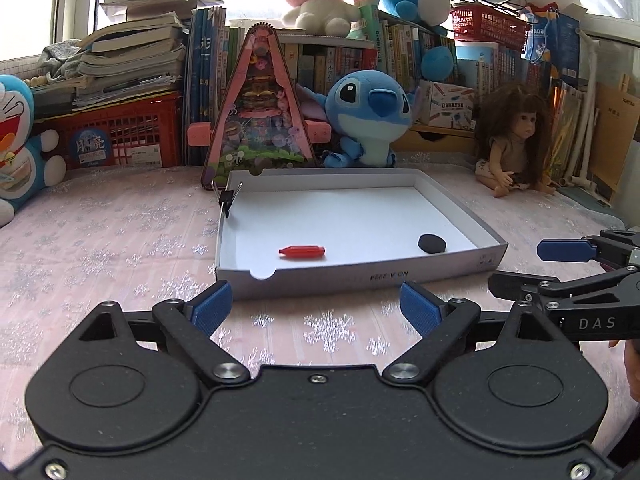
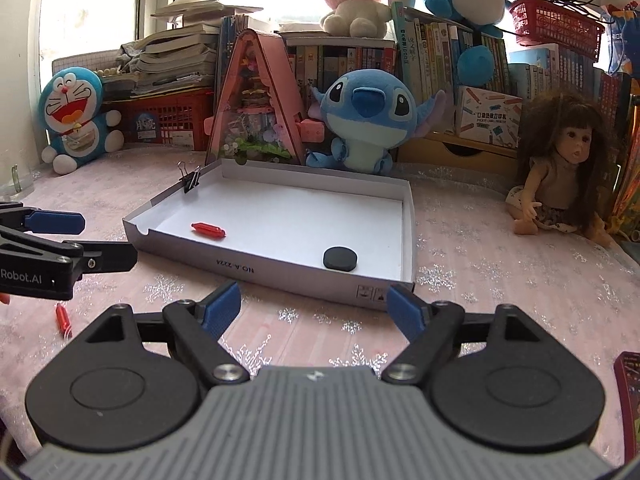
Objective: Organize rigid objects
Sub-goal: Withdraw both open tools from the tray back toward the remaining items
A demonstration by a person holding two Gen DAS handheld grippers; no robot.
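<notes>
1. My left claw [image 1: 316, 312] stands wide open with nothing between its blue pads, low over the pink cloth [image 1: 120, 240], just short of the near wall of the white tray [image 1: 360, 276]
2. My right claw [image 2: 314, 306] is likewise spread wide and empty, near the tray's near right corner
3. A red peg [image 1: 302, 251] lies in the tray's near left part, just beyond my left claw and a little left of its midline
4. A black disc [image 1: 432, 243] lies flat in the tray's near right corner, ahead of my right claw
5. A second red peg [image 2: 63, 317] lies on the cloth outside the tray, left of my right claw and below the left claw as the right camera sees it
6. A binder clip [image 2: 190, 178] is clamped on the tray's left wall at the far end, its handles up
7. The peg in the tray lies flat, its long axis roughly along the near wall; its narrow tip points left
8. The outer peg runs roughly towards and away from the camera; its lower end is blurred, and I cannot tell which way it points
</notes>
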